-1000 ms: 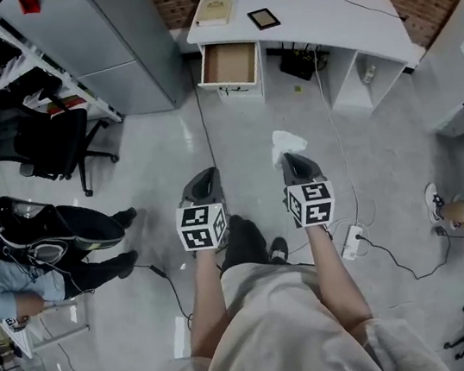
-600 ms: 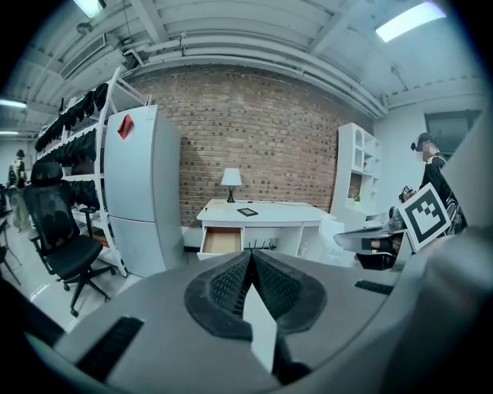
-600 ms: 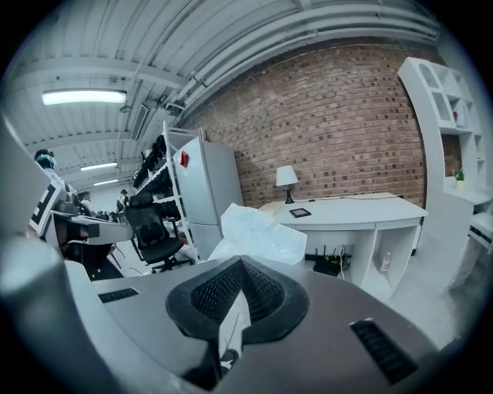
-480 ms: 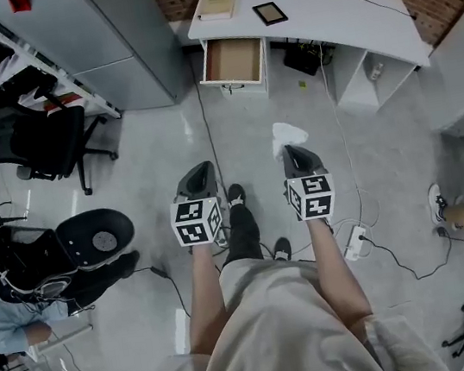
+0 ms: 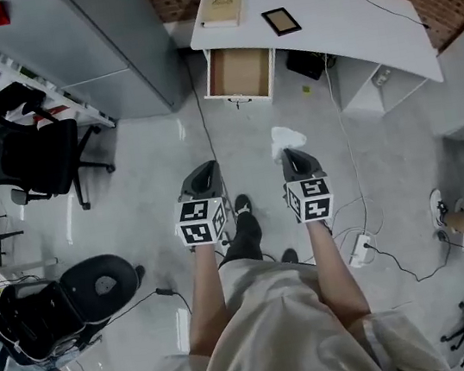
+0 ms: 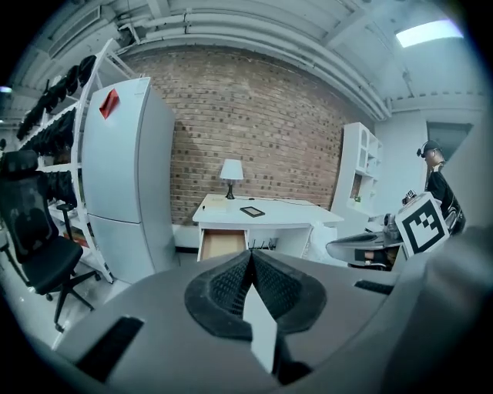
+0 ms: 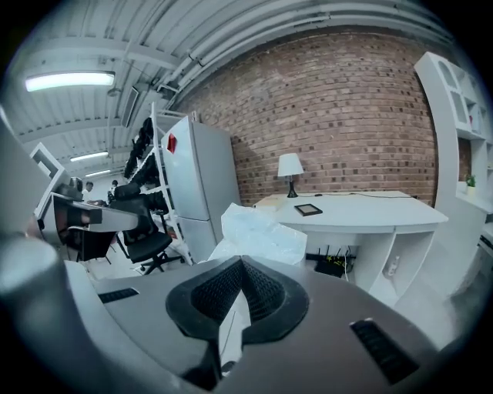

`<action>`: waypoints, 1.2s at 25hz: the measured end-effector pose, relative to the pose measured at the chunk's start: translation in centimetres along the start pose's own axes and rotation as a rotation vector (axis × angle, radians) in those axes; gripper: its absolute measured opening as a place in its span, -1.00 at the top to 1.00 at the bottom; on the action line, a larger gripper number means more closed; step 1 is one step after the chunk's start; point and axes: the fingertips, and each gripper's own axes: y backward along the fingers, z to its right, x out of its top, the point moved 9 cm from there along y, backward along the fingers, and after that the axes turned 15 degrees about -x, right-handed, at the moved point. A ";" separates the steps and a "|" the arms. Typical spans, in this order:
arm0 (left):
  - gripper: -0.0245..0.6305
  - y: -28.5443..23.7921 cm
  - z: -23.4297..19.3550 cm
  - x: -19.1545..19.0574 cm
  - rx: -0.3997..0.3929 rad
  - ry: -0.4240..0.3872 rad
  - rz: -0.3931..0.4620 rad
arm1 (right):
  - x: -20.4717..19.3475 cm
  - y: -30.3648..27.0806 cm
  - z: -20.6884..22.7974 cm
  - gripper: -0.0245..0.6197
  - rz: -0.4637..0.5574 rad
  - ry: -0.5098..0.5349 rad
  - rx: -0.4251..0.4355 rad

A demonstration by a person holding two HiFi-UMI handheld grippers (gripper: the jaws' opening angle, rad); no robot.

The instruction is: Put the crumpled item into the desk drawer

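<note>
A crumpled white item (image 5: pixel 287 138) sticks out ahead of my right gripper (image 5: pixel 291 156), which is shut on it; in the right gripper view the crumpled white item (image 7: pixel 259 233) rises just past the closed right gripper (image 7: pixel 240 265). My left gripper (image 5: pixel 204 176) is level with it, about a hand's width to the left, shut and empty (image 6: pixel 250 258). Well ahead across the floor, the desk drawer (image 5: pixel 239 73) stands pulled out under the left end of the white desk (image 5: pixel 364 24), its wooden bottom bare. The left gripper view shows the drawer (image 6: pixel 221 244) straight ahead.
A tall grey cabinet (image 5: pixel 96 44) stands left of the desk. A black office chair (image 5: pixel 31 155) and a seated person (image 5: pixel 44 319) are at the left. Cables and a power strip (image 5: pixel 360 247) lie on the floor at right. A tablet (image 5: pixel 282 20) and book (image 5: pixel 221 7) lie on the desk.
I have stepped forward; the seated person and chair slid back along the left. Both grippers hold the same pose, the right still gripping the crumpled item.
</note>
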 end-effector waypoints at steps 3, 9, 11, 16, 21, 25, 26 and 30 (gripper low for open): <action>0.88 -2.4 -2.8 0.9 -0.033 0.012 -0.018 | 0.8 -3.2 -0.6 0.85 -0.034 -0.002 -0.016; 0.88 -6.5 -8.2 2.7 -0.087 0.039 -0.041 | 2.8 -8.5 -1.1 0.85 -0.057 -0.029 -0.077; 0.88 -7.8 -9.9 3.2 -0.106 0.046 -0.049 | 3.4 -10.4 -1.4 0.85 -0.059 -0.040 -0.097; 0.88 -10.3 -13.5 4.6 -0.144 0.047 -0.064 | 5.1 -14.4 -2.2 0.85 -0.076 -0.047 -0.128; 0.88 -12.2 -16.9 6.2 -0.162 0.043 -0.050 | 6.7 -17.4 -2.9 0.85 -0.067 -0.041 -0.175; 0.88 -13.2 -18.9 7.0 -0.169 0.054 -0.042 | 7.5 -19.3 -3.3 0.85 -0.079 -0.036 -0.194; 0.88 -13.5 -19.3 7.2 -0.170 0.057 -0.042 | 7.6 -19.7 -3.4 0.85 -0.084 -0.035 -0.195; 0.88 -14.5 -20.6 7.2 -0.168 0.076 -0.040 | 7.9 -21.1 -3.7 0.85 -0.096 -0.024 -0.191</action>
